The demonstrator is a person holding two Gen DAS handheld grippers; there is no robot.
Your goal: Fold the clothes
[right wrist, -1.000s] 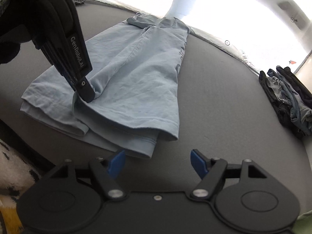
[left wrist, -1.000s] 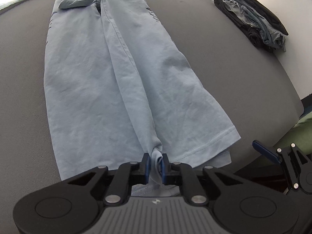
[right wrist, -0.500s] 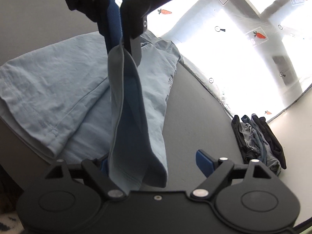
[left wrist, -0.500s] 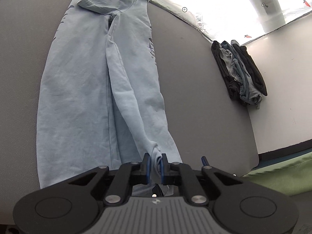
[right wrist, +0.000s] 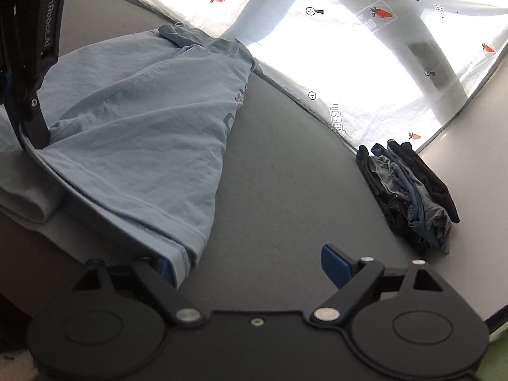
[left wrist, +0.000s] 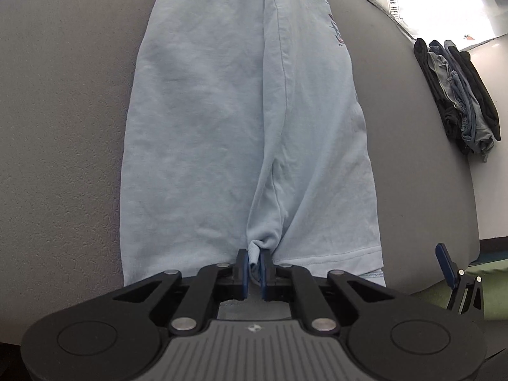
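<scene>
Pale blue trousers [left wrist: 222, 120] spread lengthwise on grey table [left wrist: 63, 127], running straight ahead of left tongs [left wrist: 253, 268], waistband at far end. Left tongs clamped on a bunched pinch of hem fabric at the inner edge of the right-hand leg, cloth puckering just ahead of the blue pads [left wrist: 242, 270]. Right tongs [right wrist: 250, 270] wide apart, holding nothing; hem corner of the near leg draped over and hiding the left pad, right pad [right wrist: 335, 265] bare over table. Stack of folded dark clothes [right wrist: 409, 190] well apart, ahead and right of right tongs. Judged: soft, light, limp cotton-like knit; sags and wrinkles freely, not slippery, not fragile; double-stitched hem the firmest hold, so best taken at hem corners, one per tongs, to carry the edge evenly. Against half a second ago: lifted leg, then hanging tall from left tongs in right view, now lowered and lying nearly flat over the other leg; left tongs lower and squared along the garment, grip unchanged; right tongs as wide as before, hem no longer hanging between the pads but resting on the left one.
</scene>
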